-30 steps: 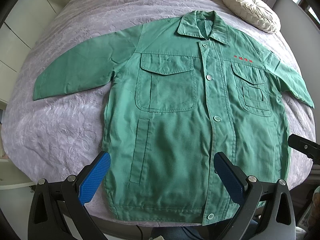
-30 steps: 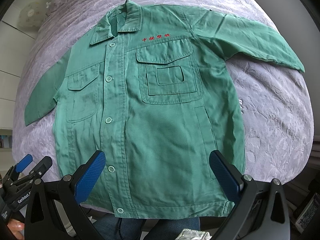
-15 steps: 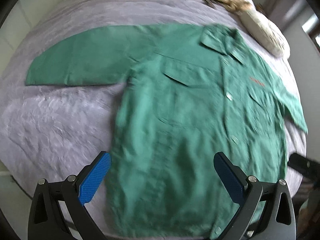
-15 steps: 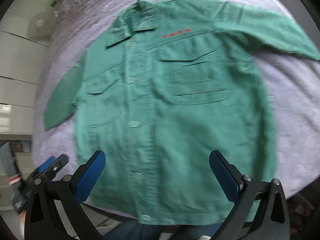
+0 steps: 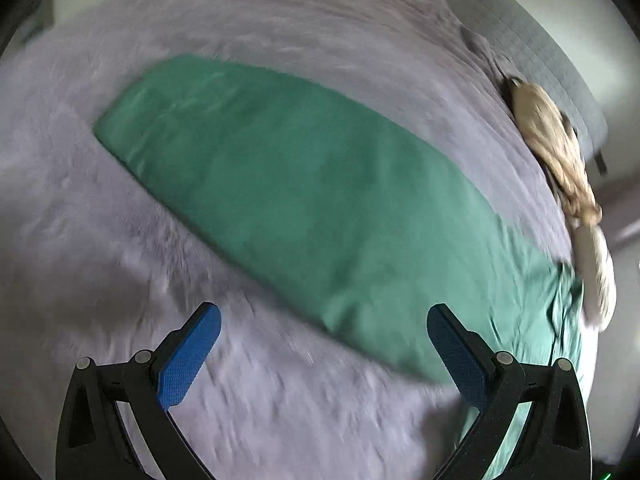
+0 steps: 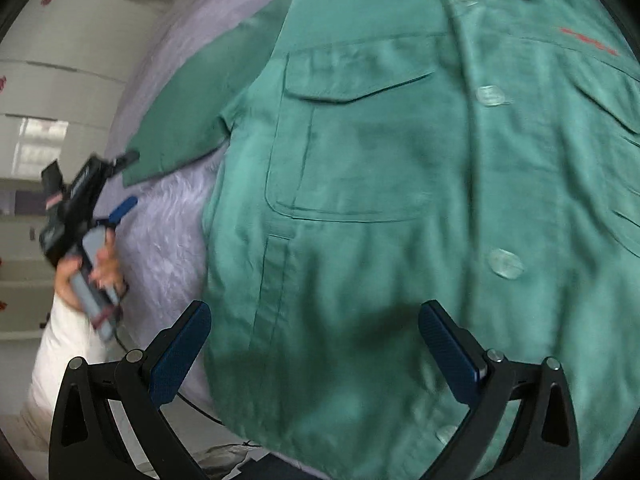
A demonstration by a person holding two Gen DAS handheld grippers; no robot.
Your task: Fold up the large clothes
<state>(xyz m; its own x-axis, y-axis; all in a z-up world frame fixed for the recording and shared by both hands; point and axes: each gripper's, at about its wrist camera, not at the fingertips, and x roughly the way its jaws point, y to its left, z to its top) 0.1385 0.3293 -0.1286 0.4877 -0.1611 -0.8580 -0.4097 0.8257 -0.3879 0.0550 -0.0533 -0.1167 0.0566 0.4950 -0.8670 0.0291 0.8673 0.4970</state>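
Our left gripper (image 5: 320, 356), jaws wide and empty, hovers at lower centre facing the green jacket's sleeve (image 5: 280, 184) lying flat across mid-frame on the lilac bedspread (image 5: 120, 320); our right gripper (image 6: 316, 354), equally wide and empty, hovers over the jacket's front (image 6: 400, 200). Pinching bedspread with sleeve could drag both.

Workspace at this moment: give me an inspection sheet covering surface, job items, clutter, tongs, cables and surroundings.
Surface: bed with lilac textured bedspread.
Job's things: green work jacket lying flat, front up, buttoned; its sleeve spread out on the bedspread.
Clutter: beige braided fabric and white cushion at the far edge of the bed.
Tongs: left tongs open, above sleeve and bedspread, holding nothing; right tongs open, above the jacket's lower front, holding nothing.
Cables: thin dark cable near the bed's edge.
Surroundings: white panelled cabinets; images blurred.
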